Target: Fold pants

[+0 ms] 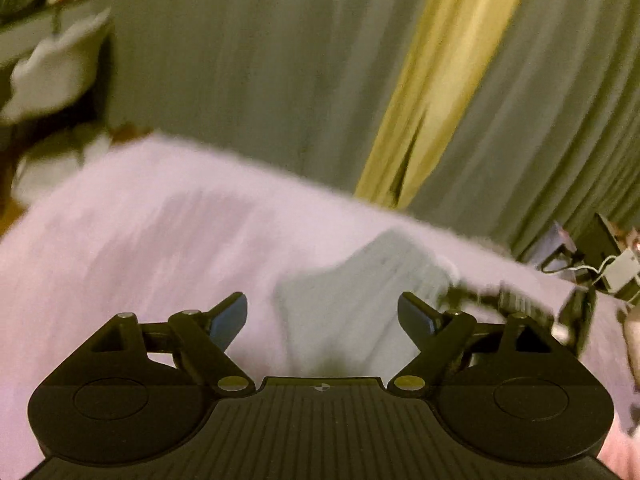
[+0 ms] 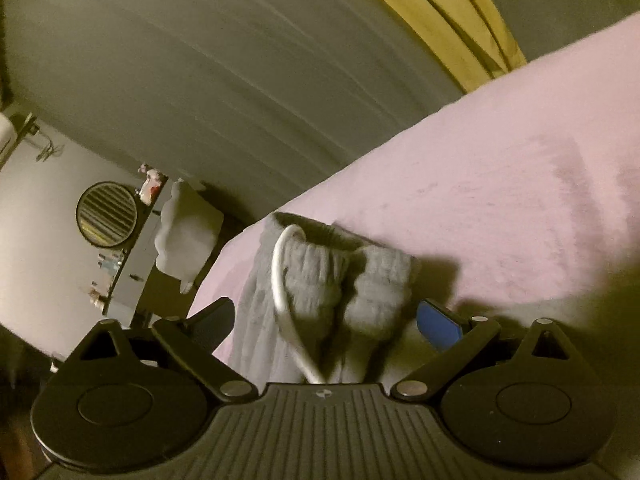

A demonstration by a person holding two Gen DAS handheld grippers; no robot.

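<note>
The grey pants (image 2: 320, 280) lie bunched on the pink blanket (image 2: 500, 184). Their ribbed waistband and white drawstring (image 2: 282, 280) face the right wrist camera. My right gripper (image 2: 324, 322) stands wide open with the waistband bunch between its fingers; I see neither pad pressing on the cloth. In the blurred left wrist view the pants (image 1: 360, 280) show as a pale grey heap just ahead of my left gripper (image 1: 322, 314). That gripper is open, with nothing between its blue pads (image 1: 416, 316).
Grey-green curtains (image 1: 240, 60) with a yellow strip (image 1: 452, 80) hang behind the bed. A round mirror (image 2: 106, 214) and a pale garment (image 2: 188, 236) stand by a dresser at the left. Blurred black gear with cables (image 1: 592, 276) is at the bed's right edge.
</note>
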